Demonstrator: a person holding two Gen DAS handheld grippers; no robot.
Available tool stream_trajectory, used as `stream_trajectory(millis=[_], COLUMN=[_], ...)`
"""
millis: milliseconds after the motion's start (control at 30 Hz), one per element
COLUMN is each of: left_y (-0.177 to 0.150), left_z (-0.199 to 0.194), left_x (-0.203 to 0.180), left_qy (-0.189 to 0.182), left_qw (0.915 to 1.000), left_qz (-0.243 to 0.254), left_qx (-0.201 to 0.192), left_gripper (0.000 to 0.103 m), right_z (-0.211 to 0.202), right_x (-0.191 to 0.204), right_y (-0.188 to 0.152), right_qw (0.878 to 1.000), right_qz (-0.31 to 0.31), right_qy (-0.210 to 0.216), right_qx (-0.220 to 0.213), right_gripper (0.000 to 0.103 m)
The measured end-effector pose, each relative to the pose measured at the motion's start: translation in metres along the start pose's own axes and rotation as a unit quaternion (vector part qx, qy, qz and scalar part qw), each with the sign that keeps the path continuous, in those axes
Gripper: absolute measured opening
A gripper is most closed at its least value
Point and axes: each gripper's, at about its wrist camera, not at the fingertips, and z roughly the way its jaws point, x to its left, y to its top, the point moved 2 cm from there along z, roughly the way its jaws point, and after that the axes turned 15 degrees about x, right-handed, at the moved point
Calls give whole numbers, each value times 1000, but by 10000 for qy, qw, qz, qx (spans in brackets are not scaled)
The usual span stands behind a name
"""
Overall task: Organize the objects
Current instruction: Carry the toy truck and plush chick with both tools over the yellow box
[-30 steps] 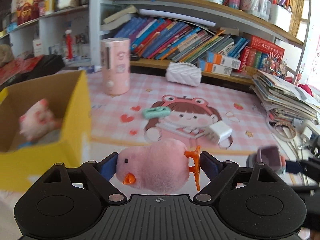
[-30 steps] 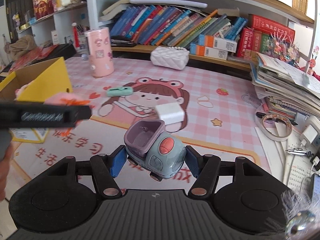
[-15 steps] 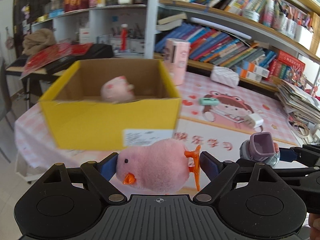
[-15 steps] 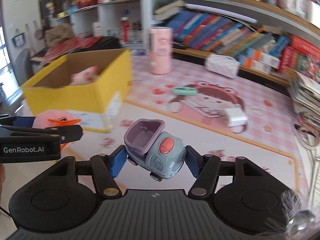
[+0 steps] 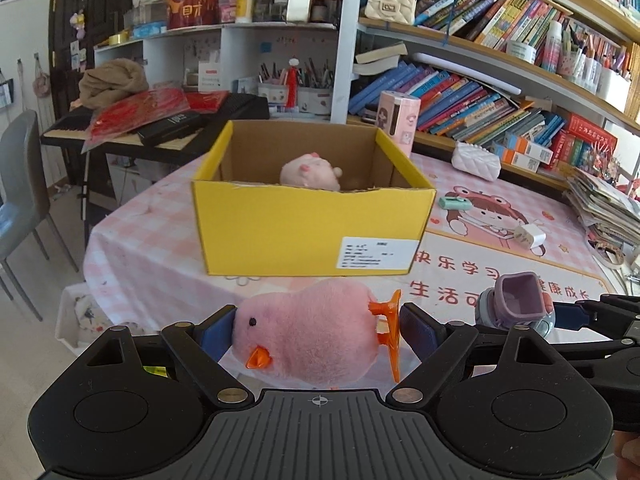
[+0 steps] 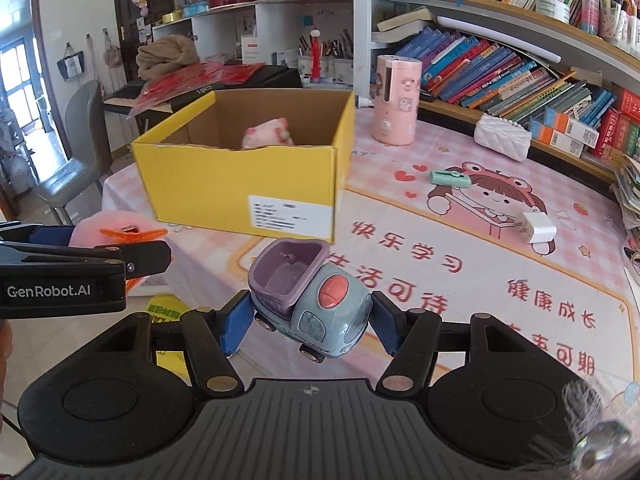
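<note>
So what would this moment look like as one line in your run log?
left gripper: shut on pink plush chick | right gripper: shut on toy truck | yellow box: holds one pink plush toy

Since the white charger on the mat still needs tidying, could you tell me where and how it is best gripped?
Grip the white charger across its two flat side faces, coming from above; it lies flat and blocky on the mat, clear of neighbours.

We note: box [image 5: 312, 228] on table [image 5: 480, 272]; plush pig [image 5: 308, 170] in box; charger [image 5: 529, 235] right of box; bookshelf [image 5: 500, 92] behind.
</note>
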Motion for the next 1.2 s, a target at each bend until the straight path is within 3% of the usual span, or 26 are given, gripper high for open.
stream_trajectory(millis=[700, 1200], left_y=[-18, -7], left_z=[-31, -30], left_x=[58, 64], left_qy=[91, -4], left_qw=[9996, 9989], left_qz=[-20, 115], left_qx=[-283, -461], left_gripper=[88, 88], right_z=[-5, 0], right_x=[73, 78], right_y=[0, 9], right_qw=[9998, 9998], right_qz=[-161, 0], right_qy=[99, -143], right_qx=[-111, -100], right_gripper=[61, 61])
